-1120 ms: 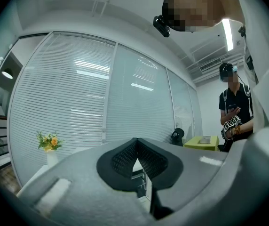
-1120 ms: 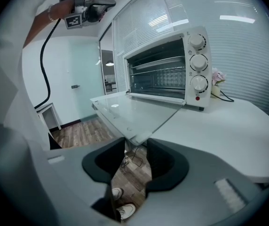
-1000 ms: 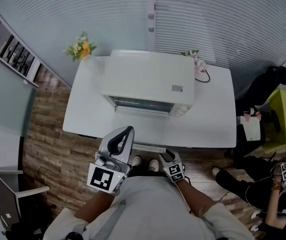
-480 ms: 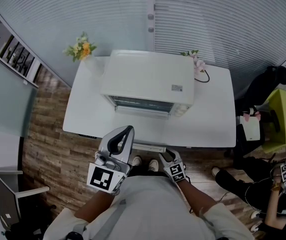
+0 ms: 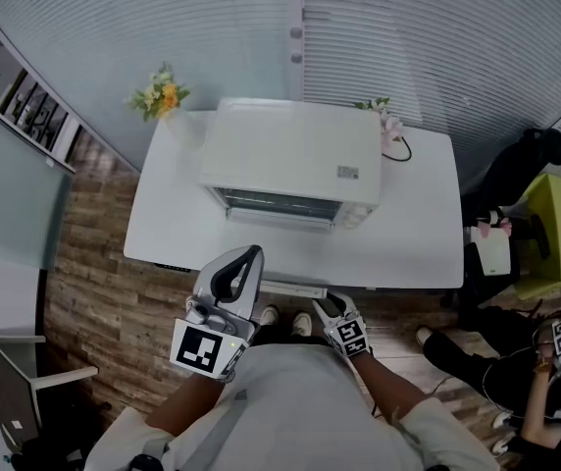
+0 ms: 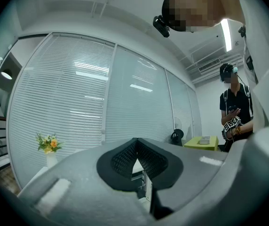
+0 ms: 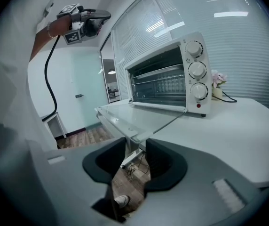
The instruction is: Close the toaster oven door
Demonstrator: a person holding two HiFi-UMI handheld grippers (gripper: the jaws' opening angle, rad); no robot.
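Note:
A white toaster oven [image 5: 295, 155] stands on the white table [image 5: 418, 234] with its glass door [image 5: 273, 216] folded down flat toward me. In the right gripper view the oven [image 7: 172, 76] shows three knobs, and the door [image 7: 139, 119] juts out over the table edge. My right gripper [image 7: 135, 158] hangs just before and below the door's front edge. It is open; its jaws have just closed a little with nothing between them. My left gripper [image 5: 248, 256] is held level in front of the table, clear of the oven. Its pads [image 6: 149, 160] meet at the tip, shut on nothing.
A vase of yellow flowers [image 5: 163, 96] stands at the table's back left corner. Pink flowers [image 5: 388, 121] and a black cable lie at the back right. A seated person [image 5: 516, 371] and a green table [image 5: 555, 224] are at the right, with a white stand [image 5: 16, 381] at the left.

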